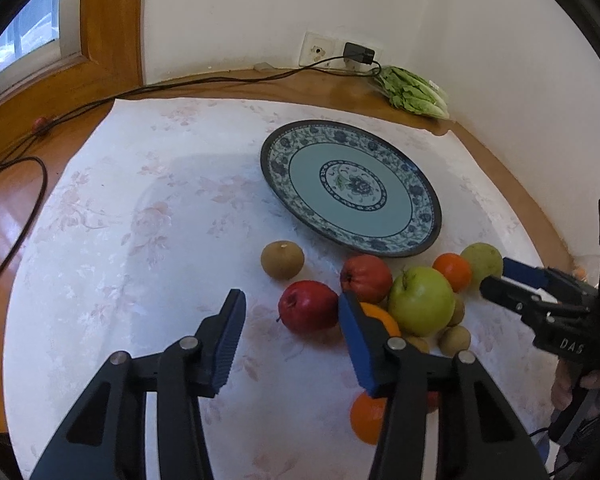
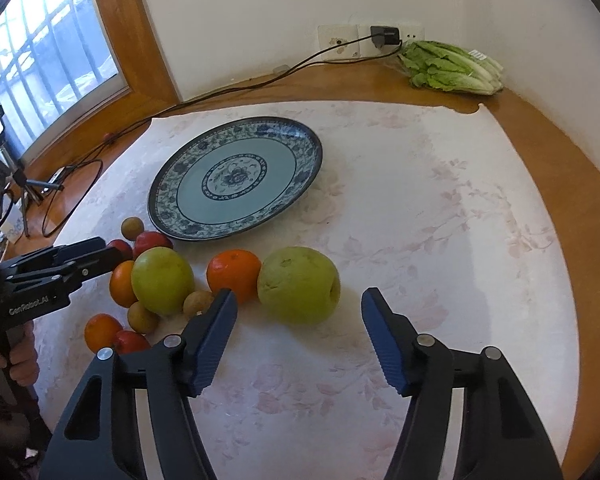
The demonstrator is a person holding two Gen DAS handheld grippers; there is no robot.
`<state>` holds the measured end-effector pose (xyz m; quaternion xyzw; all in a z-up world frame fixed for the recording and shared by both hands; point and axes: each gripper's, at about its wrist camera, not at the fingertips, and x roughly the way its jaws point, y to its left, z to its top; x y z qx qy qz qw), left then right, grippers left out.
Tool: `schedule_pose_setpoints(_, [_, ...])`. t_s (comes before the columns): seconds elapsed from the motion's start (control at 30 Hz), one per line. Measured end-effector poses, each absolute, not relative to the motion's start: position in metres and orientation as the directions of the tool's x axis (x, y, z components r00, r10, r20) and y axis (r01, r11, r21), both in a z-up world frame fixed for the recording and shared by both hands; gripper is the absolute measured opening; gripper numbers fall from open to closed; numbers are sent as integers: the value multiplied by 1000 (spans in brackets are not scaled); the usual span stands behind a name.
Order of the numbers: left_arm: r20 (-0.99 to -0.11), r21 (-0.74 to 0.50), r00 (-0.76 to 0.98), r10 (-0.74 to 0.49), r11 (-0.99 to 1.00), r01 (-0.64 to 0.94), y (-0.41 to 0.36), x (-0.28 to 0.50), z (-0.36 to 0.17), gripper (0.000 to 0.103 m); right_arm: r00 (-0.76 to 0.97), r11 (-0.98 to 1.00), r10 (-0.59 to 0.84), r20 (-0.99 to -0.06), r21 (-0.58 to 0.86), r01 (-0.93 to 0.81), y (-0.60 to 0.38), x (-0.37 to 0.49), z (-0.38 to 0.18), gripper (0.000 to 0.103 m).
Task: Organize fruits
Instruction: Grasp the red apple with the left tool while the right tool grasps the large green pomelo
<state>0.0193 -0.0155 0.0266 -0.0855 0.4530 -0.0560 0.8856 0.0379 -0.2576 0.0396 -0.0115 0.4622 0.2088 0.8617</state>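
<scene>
We see the left claw (image 1: 292, 320) spread, nothing between its pads, just before a red apple (image 1: 308, 306); its right finger hides part of an orange (image 1: 380, 316). The right claw (image 2: 296, 320) is spread too, near a yellow-green pear (image 2: 298, 284) on the table (image 2: 420, 200). The fruits cluster beside the patterned plate (image 2: 236, 178); a lower orange (image 1: 366, 418) is half covered.

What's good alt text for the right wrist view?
The right gripper, jaws open and empty, hovers just short of a yellow-green pear on a floral tablecloth. Other fruit is clustered left of it, and an empty blue patterned plate sits behind.
</scene>
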Motion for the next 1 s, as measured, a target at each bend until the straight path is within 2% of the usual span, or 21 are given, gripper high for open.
schedule_pose_setpoints(0.13, [-790,-223,582,-195,975,24,-15,21,25,50,477,909,356,-804,178,-377,-255,40,37,62])
schedule_pose_setpoints(0.27, [-784,-251,579,-223,967,33,-14,20,24,43,467,905,367,-805,192,-380,-253,42,34,57])
schedule_pose_setpoints(0.47, [-782,-272,574,-243,962,36,-15,22,22,42,473,906,374,-798,205,-370,-254,43,34,57])
schedule_pose_setpoints(0.57, [-777,-295,568,-271,954,52,-17,23,21,33,476,906,375,-795,206,-370,-254,42,34,56])
schedule_pose_setpoints(1.0, [-775,-288,576,-260,957,44,-16,17,22,33,499,908,359,-789,173,-381,-250,41,37,56])
